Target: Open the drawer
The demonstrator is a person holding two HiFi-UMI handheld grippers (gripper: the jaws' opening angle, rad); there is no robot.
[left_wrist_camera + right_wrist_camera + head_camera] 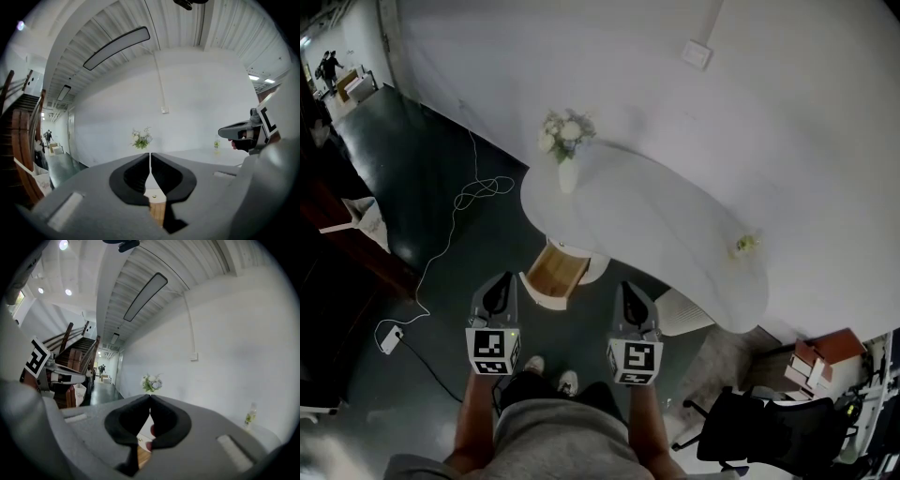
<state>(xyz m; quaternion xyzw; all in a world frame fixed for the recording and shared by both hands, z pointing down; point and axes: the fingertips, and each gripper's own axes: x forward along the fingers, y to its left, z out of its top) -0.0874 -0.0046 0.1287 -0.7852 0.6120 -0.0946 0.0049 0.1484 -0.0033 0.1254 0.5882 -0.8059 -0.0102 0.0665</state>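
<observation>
The drawer (555, 270) stands pulled out from under the white curved table (675, 234), its pale wooden inside showing. Both grippers hang a little short of it, over the dark floor. My left gripper (500, 283) is level with the drawer's front left corner; its jaws meet at the tips with nothing between them (150, 157). To the right of the drawer, my right gripper (629, 289) also has its tips touching and holds nothing (150, 398). Through the gap below each pair of jaws I see a strip of the drawer's wood (157, 212) (140, 454).
A vase of white flowers (566, 142) and a small bottle (744, 246) stand on the table. A white cable (455, 211) runs across the floor to an adaptor (391, 339). A black office chair (769, 429) is at the right, a wooden staircase (77, 350) at the left.
</observation>
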